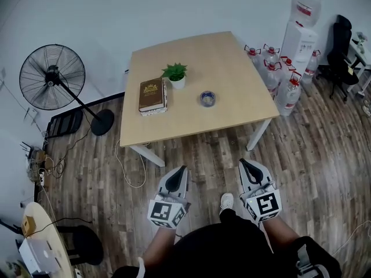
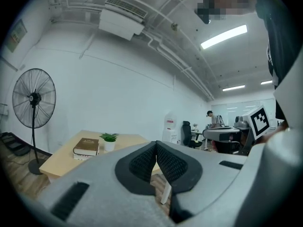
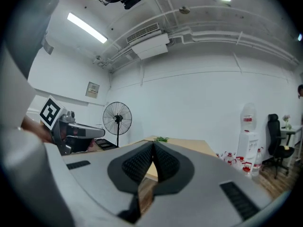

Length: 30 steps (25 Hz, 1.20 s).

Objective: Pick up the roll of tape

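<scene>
Surface: one light wooden worktop (image 1: 232,68), rectangular, on white legs. It stands on a dark wood-plank floor (image 1: 203,149), with its far end close to a white wall (image 1: 145,10).

Items on the worktop, counted:
- One roll of tape (image 1: 207,98), lying flat toward the near edge, roughly mid-width. It sits right of the other two items and apart from them.
- One brown book (image 1: 152,95), lying flat on the left part.
- One small potted plant (image 1: 175,74) in a white pot, upright, just beside the book's far right corner.

Room, counted:
- One pedestal fan (image 1: 52,77) on the floor left of the worktop.
- One water dispenser (image 1: 299,36) with a bottle on top, beyond the worktop's far right corner.
- A cluster of water bottles (image 1: 288,91) on the floor beside the dispenser. There are at least five, but the exact number cannot be made out.
- One black office chair (image 1: 339,48) at the right edge.
- One round table (image 1: 35,236) at the lower left, carrying a box and other small items.
- One air conditioner (image 2: 120,20) high on the wall, seen in the left gripper view, with strip lights on the ceiling.

Tools, counted: two. The left tool (image 1: 184,168) and right tool (image 1: 243,163) are held side by side over the floor, short of the worktop's near edge and well apart from the tape. In each tool's own view the jaws are pressed together with nothing between them
</scene>
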Available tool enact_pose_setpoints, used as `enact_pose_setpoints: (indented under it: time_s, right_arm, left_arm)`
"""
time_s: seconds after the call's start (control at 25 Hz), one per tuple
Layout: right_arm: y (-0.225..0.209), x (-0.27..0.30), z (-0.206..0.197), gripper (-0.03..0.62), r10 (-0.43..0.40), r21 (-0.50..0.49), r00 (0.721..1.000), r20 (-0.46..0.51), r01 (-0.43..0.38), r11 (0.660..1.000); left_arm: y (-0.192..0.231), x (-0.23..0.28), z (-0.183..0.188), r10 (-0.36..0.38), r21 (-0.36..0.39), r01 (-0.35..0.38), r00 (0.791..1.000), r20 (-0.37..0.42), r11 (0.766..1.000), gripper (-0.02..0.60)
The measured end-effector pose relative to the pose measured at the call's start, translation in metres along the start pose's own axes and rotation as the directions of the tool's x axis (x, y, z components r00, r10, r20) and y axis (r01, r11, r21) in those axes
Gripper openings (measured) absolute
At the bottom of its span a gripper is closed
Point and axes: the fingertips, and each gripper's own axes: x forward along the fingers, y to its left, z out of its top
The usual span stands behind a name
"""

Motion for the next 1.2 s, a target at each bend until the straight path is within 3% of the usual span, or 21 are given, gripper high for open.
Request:
enact_pose_setpoints:
  time_s: [0.56,1.2]
  right_arm:
    - [-0.078,0.086,-0.004,-0.005,0.091,0.027,0.996,-0.003,-0.091,0.996]
    - [-0.129,0.136,-0.009,-0.005,0.114,-0.016,0.993,0.016,-0.113,0.993]
  left_arm:
    - [0.031,0.116,0.008,0.076,0.017,-0.076,0.997,-0.021,0.997,0.000]
    - [0.047,0.170,-0.001,0.149,0.018,-0.149,0.988,-0.039,0.989,0.012]
